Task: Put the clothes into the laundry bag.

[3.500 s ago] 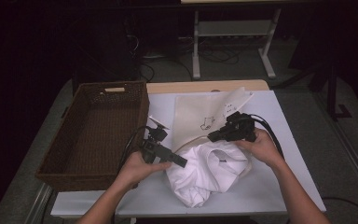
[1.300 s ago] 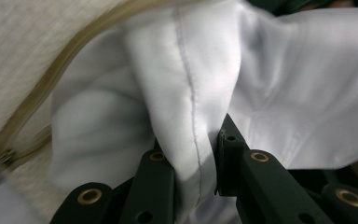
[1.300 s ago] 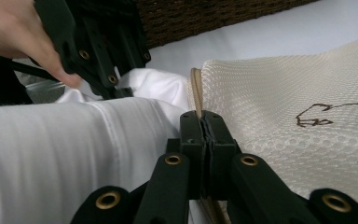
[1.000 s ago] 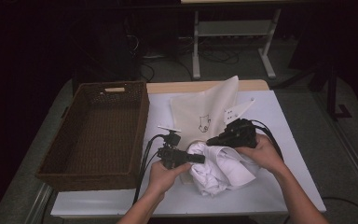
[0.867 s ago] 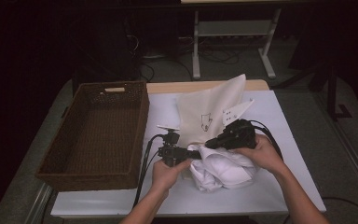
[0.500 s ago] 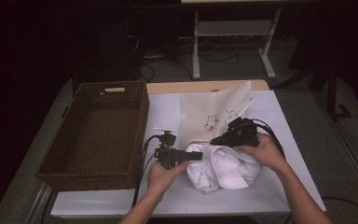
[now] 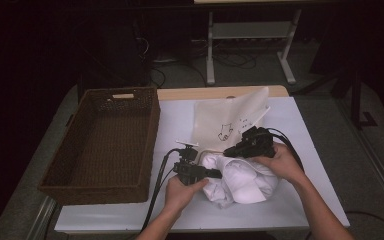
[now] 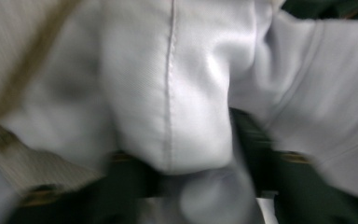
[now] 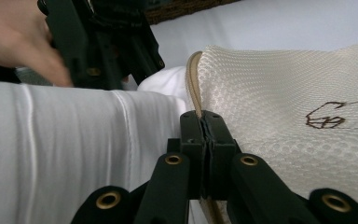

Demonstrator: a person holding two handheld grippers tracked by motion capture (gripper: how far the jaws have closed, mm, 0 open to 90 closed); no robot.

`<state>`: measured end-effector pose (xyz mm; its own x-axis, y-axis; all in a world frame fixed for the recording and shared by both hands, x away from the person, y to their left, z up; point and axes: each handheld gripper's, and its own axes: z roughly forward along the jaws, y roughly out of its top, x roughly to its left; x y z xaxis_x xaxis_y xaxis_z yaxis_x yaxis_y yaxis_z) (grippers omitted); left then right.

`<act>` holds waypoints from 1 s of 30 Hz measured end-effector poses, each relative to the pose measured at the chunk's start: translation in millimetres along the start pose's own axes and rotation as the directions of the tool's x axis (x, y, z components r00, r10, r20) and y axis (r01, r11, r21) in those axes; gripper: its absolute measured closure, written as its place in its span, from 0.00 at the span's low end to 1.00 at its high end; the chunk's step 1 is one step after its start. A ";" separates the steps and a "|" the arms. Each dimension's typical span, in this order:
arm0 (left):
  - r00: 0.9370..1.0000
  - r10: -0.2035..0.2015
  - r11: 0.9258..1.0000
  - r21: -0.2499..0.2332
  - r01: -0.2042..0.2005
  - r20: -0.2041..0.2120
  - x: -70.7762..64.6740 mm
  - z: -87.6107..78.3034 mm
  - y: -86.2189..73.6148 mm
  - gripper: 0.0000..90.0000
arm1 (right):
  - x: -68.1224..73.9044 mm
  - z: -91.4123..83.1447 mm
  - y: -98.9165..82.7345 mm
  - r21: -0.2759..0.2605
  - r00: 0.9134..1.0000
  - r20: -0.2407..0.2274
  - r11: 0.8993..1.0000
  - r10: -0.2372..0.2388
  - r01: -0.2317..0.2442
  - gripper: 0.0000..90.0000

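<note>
Our right gripper [image 9: 204,122] is clamped on the mesh bag [image 9: 289,102] rim, holding its mouth just beyond the white garment [image 7: 240,177]. Our left gripper [image 7: 215,173], jaws just closing on a garment fold, is nearer; the bag opening lies ahead.

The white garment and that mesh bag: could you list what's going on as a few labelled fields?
Work in hand: stuffing a white garment into a cream mesh bag
Right gripper: shut on the bag's tan rim, holding the mouth
Left gripper: its jaws have just been closing, white cloth bunched between the fingers
Wicker basket: at the left of the table, nothing in it
Table cover: white sheet
</note>
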<state>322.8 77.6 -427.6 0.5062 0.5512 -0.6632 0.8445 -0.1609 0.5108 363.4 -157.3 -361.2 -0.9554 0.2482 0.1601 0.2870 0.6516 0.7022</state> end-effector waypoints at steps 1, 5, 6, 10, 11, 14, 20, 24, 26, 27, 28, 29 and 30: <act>1.000 0.009 1.000 -0.013 -0.009 -0.009 -1.2 -0.9 0.2 0.85 | -0.3 0.7 0.0 -0.001 1.000 0.002 1.000 -0.002 0.002 0.97; 0.990 0.107 0.993 -0.034 -0.111 -0.096 -18.4 -12.9 -0.9 0.90 | 0.9 0.5 3.2 -0.019 1.000 -0.005 1.000 -0.017 0.017 0.97; 0.989 0.112 0.993 -0.036 -0.116 -0.096 -22.1 -16.9 -0.9 0.90 | 2.0 0.2 4.9 -0.028 1.000 -0.010 0.999 -0.022 0.022 0.97; 0.985 0.146 0.988 -0.025 -0.149 -0.092 -39.4 -35.5 -4.1 0.90 | 9.7 2.9 15.1 -0.049 0.998 -0.041 0.997 -0.058 0.056 0.97; 0.984 0.153 0.988 -0.019 -0.155 -0.089 -42.9 -41.3 -5.1 0.90 | 12.3 3.7 17.7 -0.061 0.996 -0.049 0.996 -0.071 0.068 0.97; 0.982 0.160 0.986 -0.021 -0.163 -0.100 -46.7 -48.3 -4.2 0.91 | 17.9 5.7 24.7 -0.081 0.994 -0.070 0.993 -0.087 0.082 0.97; 0.984 0.092 0.994 -0.049 -0.101 -0.153 -24.4 -25.0 4.2 0.91 | 14.4 7.6 24.6 -0.015 0.997 -0.018 0.997 -0.076 0.076 0.97; 0.989 -0.024 0.991 -0.132 0.004 -0.147 -3.4 -15.9 8.6 0.91 | 16.9 -4.9 22.4 -0.031 0.997 -0.041 0.997 -0.069 0.068 0.97; 0.986 -0.020 0.990 -0.142 -0.004 -0.163 -2.9 -13.9 11.6 0.91 | 19.7 -13.0 21.8 -0.039 0.996 -0.025 0.996 -0.080 0.079 0.97; 0.985 -0.011 0.990 -0.139 -0.014 -0.173 -4.2 -12.9 12.9 0.90 | 19.6 -13.6 20.9 -0.034 0.997 -0.018 0.997 -0.076 0.075 0.97; 0.984 -0.005 0.990 -0.138 -0.020 -0.180 -5.5 -12.6 13.7 0.90 | 18.3 -13.0 19.6 -0.022 0.997 -0.017 0.997 -0.069 0.068 0.97; 0.982 0.003 0.990 -0.136 -0.030 -0.190 -6.4 -13.7 13.3 0.89 | 16.3 -11.9 17.8 -0.015 0.998 -0.017 0.998 -0.060 0.060 0.97; 0.982 0.011 0.991 -0.131 -0.036 -0.190 -7.0 -14.8 12.4 0.87 | 13.8 -10.5 15.4 -0.014 0.999 -0.015 0.999 -0.047 0.046 0.97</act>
<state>327.2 83.9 -408.5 0.4728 0.6952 -0.5414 0.7955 -0.0725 0.6016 353.9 -151.3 -340.9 -0.9686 0.2071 0.1373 0.2413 0.6524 0.7185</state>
